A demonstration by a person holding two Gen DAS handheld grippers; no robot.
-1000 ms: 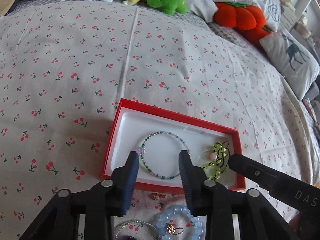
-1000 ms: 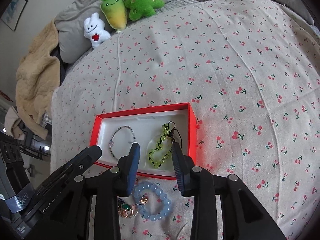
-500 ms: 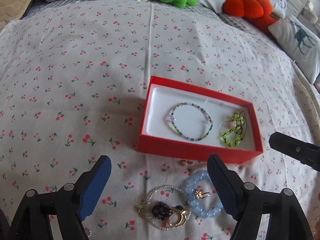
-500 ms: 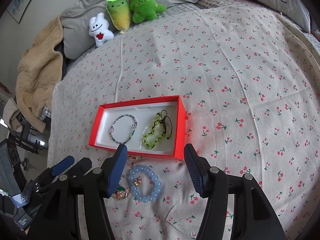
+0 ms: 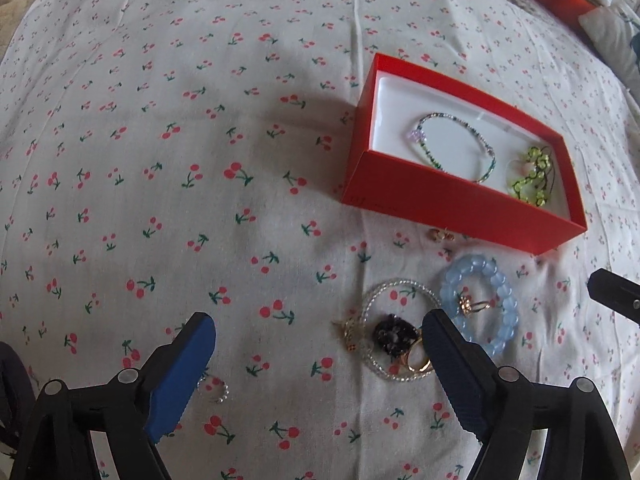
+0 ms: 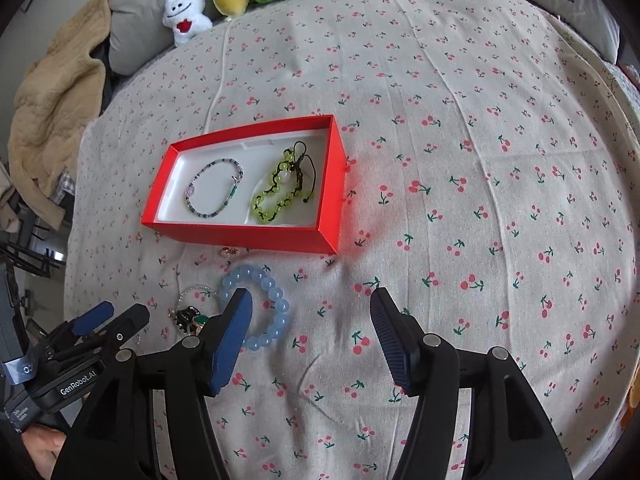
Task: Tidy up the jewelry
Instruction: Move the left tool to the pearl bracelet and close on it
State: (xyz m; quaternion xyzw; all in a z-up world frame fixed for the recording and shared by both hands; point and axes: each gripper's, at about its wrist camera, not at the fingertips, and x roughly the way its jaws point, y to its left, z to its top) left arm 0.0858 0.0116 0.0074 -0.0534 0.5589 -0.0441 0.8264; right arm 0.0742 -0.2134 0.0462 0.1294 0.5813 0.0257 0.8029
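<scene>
On the cherry-print bedspread (image 6: 460,128), the red box (image 6: 240,236) is set open with its white lining facing up, so that pieces can be lowered in from above. Two pieces are already laid flat inside it: a thin multicoloured bead bracelet (image 6: 214,192) in the left part and a green bead bracelet (image 6: 280,188) with dark cords in the right part, kept apart so that they do not tangle.

Just near of the box's front wall, the unsorted pieces are gathered in one loose group, within short reach of the box. A small gold earring (image 5: 440,235) lies close to the wall. Nearer still lies a pale blue bead bracelet (image 5: 480,304) with a gold ring (image 5: 472,305) inside its loop. To its left, a clear bead bracelet (image 5: 400,328) encircles a dark stone piece (image 5: 394,334) and further gold rings. A small silver ring (image 5: 216,390) lies apart, farther left.

The left tool (image 5: 320,368) is held above this group, released and very wide, its jaws opening at this moment; nothing is between them and nothing is touched. The right tool (image 6: 310,336) is held over bare bedspread just right of the blue bracelet, released at a moderate width and empty. The sorting is judged to be partly done.
</scene>
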